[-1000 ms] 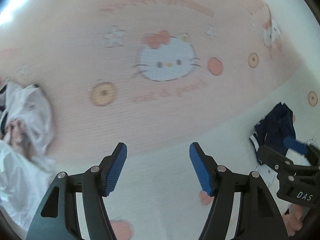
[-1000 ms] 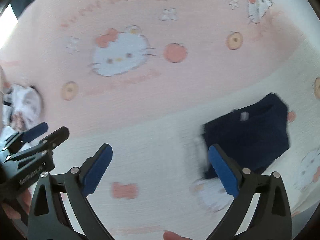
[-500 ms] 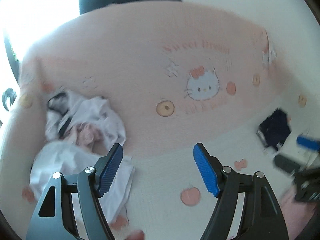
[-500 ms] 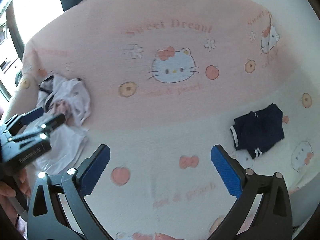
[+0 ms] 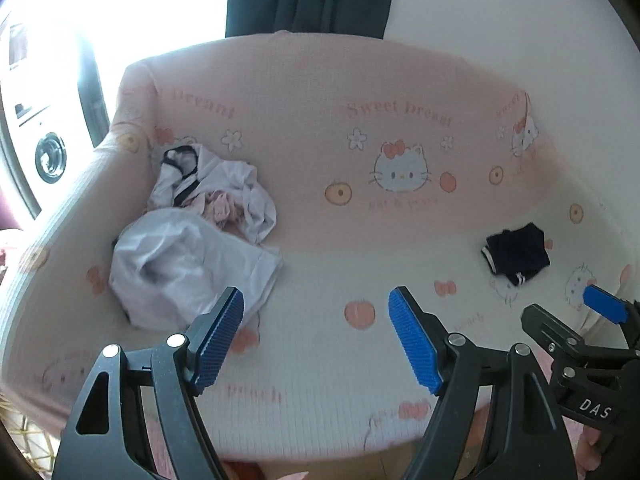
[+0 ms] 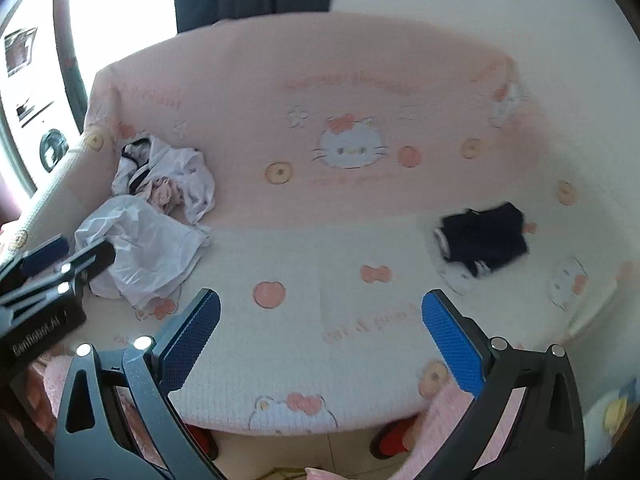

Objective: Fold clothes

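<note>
1. One small navy garment with white-striped trim [image 5: 516,254] is lying folded, far right on the pink-and-white printed sofa cover [image 5: 320,360].
2. A crumpled heap of white and pink clothes [image 5: 200,240] is waiting unfolded, far left.
3. Left gripper [image 5: 316,340]: jaws are opening, nothing between. Right gripper [image 6: 320,340]: jaws are being held wide, empty.

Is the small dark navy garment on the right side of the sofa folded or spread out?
Folded. The small dark navy garment lies as a compact layered bundle on the pink cartoon-print sofa cover, with its white-striped edge tucked at one side.
</note>
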